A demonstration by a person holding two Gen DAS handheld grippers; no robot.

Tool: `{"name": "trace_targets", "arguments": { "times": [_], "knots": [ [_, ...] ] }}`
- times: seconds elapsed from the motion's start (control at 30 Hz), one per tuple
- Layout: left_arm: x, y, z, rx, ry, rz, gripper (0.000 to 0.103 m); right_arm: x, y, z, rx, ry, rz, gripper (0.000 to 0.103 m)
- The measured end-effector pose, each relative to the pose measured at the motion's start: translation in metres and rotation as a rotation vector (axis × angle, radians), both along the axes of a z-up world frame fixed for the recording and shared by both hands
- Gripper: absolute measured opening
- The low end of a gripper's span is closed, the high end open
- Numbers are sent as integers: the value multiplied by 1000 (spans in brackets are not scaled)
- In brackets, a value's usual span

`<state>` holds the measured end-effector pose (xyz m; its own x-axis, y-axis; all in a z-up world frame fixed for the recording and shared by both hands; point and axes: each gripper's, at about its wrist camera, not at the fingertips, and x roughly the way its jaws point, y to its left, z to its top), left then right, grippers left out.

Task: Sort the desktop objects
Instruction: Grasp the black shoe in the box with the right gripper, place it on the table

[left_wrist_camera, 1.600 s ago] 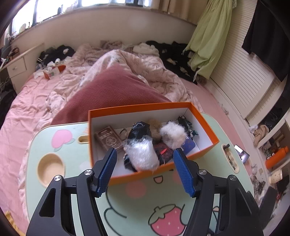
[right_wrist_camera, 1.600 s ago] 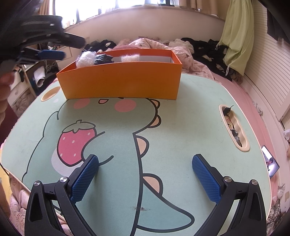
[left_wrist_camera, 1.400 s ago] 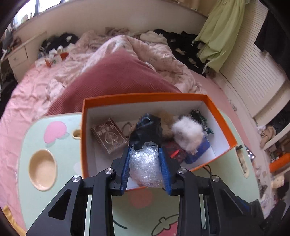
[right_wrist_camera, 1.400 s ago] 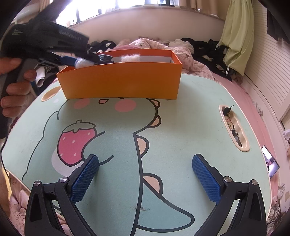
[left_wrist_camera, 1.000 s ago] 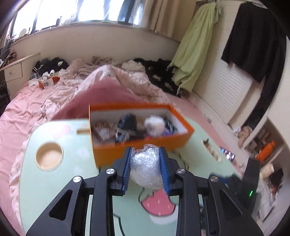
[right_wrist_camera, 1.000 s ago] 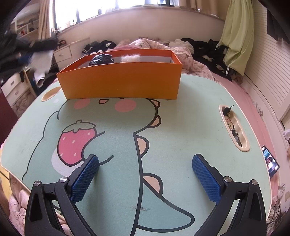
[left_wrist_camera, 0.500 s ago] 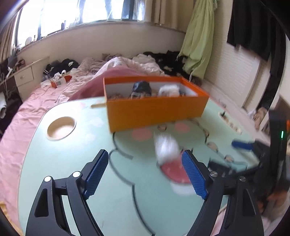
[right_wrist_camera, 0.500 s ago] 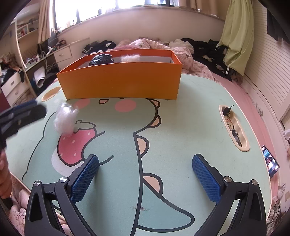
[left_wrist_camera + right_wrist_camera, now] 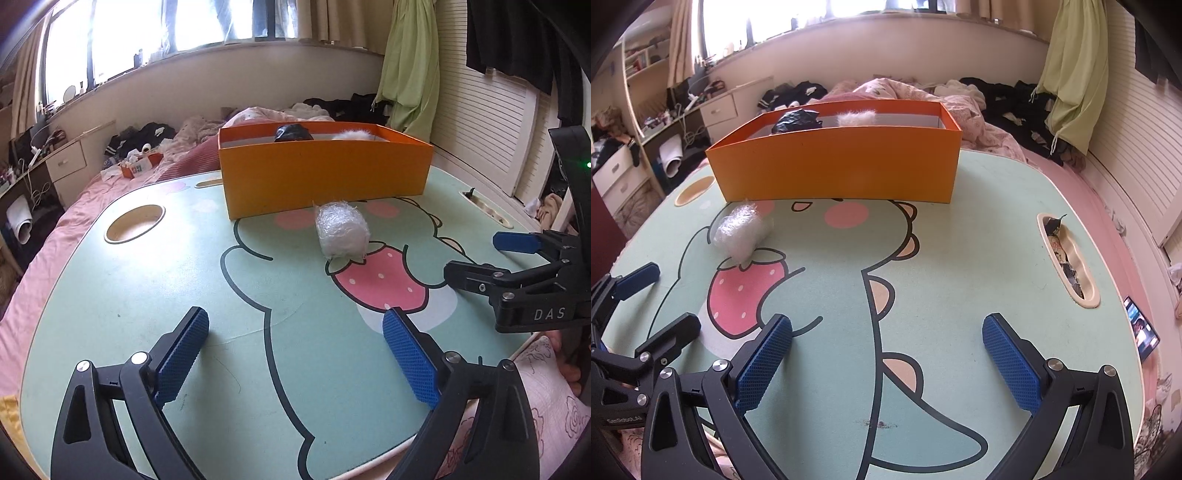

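Observation:
A bundle of clear plastic wrap (image 9: 341,230) (image 9: 740,230) lies loose on the green cartoon table (image 9: 147,277), just in front of the orange box (image 9: 325,173) (image 9: 834,170). A black crumpled item (image 9: 796,120) and a white fluffy ball (image 9: 857,118) poke above the box rim. My left gripper (image 9: 295,354) (image 9: 653,306) sits low over the near left of the table. Its jaws are still opening, with nothing between them and the bundle well ahead. My right gripper (image 9: 886,365) (image 9: 491,258) stands open and empty over the dinosaur print.
A round cup recess (image 9: 135,223) is at the table's left. A long slot (image 9: 1067,258) holding small trinkets is at its right. A phone (image 9: 1141,328) lies past the right edge. A bed with pink covers and clothes lies behind the table.
The left gripper lifted the wrap bundle out of the box, drew back and sank, then opened and dropped it on the table. The right gripper stayed still.

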<state>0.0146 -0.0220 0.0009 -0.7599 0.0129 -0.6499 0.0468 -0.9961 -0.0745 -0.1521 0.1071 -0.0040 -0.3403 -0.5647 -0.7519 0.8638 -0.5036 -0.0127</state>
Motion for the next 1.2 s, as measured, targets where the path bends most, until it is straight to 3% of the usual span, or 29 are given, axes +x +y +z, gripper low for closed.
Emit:
{"name": "trace_targets", "arguments": {
  "times": [0.03, 0.17, 0.27, 0.4, 0.47, 0.53, 0.63, 0.8, 0.83, 0.87, 0.97, 1.2],
  "knots": [
    [-1, -1, -1, -1, -4, 16, 103, 0, 0, 0, 2, -1, 1, 103],
    [0, 0, -4, 5, 3, 24, 103, -4, -5, 5, -12, -20, 32, 102],
    [-1, 1, -5, 6, 3, 26, 103, -9, -10, 43, -101, 9, 24, 100],
    [-1, 2, -5, 8, 5, 29, 103, -27, -48, 97, -233, -69, 102, 97],
    [-1, 2, -5, 9, 6, 30, 103, -36, -81, 107, -204, -79, 109, 81],
    [-1, 2, -5, 10, 6, 31, 103, -43, -116, 108, -167, -126, 132, 74],
    [-1, 3, -5, 12, 7, 33, 103, -47, -164, 97, -95, -171, 135, 74],
    [-1, 5, -5, 16, 15, 36, 103, -48, -208, 51, 42, -238, 98, 73],
    [-2, 5, -5, 16, 16, 36, 103, -50, -209, 44, 54, -253, 95, 61],
    [-1, 5, -5, 16, 17, 37, 103, -51, -210, 38, 65, -276, 98, 36],
    [-1, 5, -5, 18, 19, 39, 103, -57, -195, 48, 2, -321, 93, 34],
    [-1, 5, -5, 21, 21, 42, 103, -44, -121, 126, -289, -256, 132, 34]
  ]
}}
